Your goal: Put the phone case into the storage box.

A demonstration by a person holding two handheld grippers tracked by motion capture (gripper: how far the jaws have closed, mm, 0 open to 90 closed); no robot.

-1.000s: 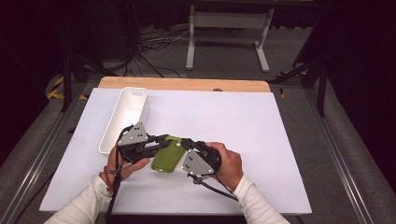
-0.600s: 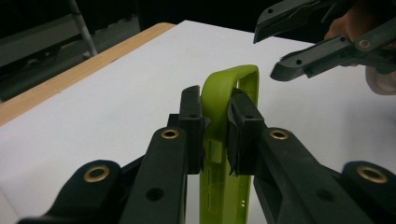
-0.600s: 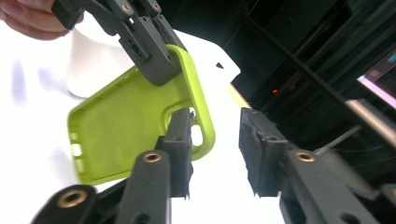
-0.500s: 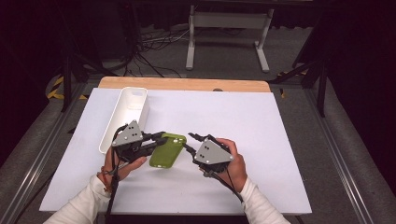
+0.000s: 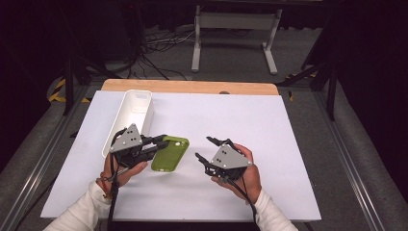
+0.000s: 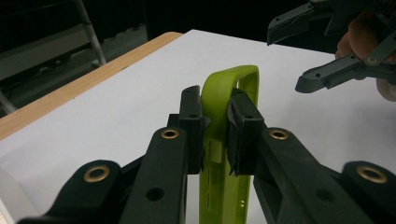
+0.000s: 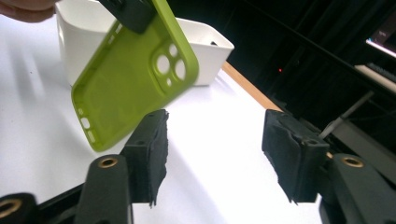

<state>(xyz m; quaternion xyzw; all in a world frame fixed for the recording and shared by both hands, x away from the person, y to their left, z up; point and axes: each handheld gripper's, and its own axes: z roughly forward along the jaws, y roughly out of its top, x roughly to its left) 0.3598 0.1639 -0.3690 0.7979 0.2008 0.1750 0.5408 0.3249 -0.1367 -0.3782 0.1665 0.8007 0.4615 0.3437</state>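
A lime-green phone case (image 5: 171,154) hangs just above the white table (image 5: 231,120), left of centre. My left gripper (image 5: 161,142) is shut on its long side edge; in the left gripper view the case (image 6: 229,93) stands edge-on between the pads of that gripper (image 6: 215,112). My right gripper (image 5: 204,147) is open, a short way right of the case and apart from it, with nothing between its fingers. The right gripper view looks past the open gripper (image 7: 215,144) at the inside of the case (image 7: 135,79) with its camera cut-outs.
A long white bin (image 5: 146,118) stands at the table's left, just behind my left hand, and also shows behind the case as the white bin (image 7: 205,51). A wooden strip (image 5: 192,86) runs along the far edge. Bare tabletop stretches right and far.
My right gripper has let go of the case and drawn away to the right, jaws open. The left gripper keeps hold of the case, which has shifted slightly left.
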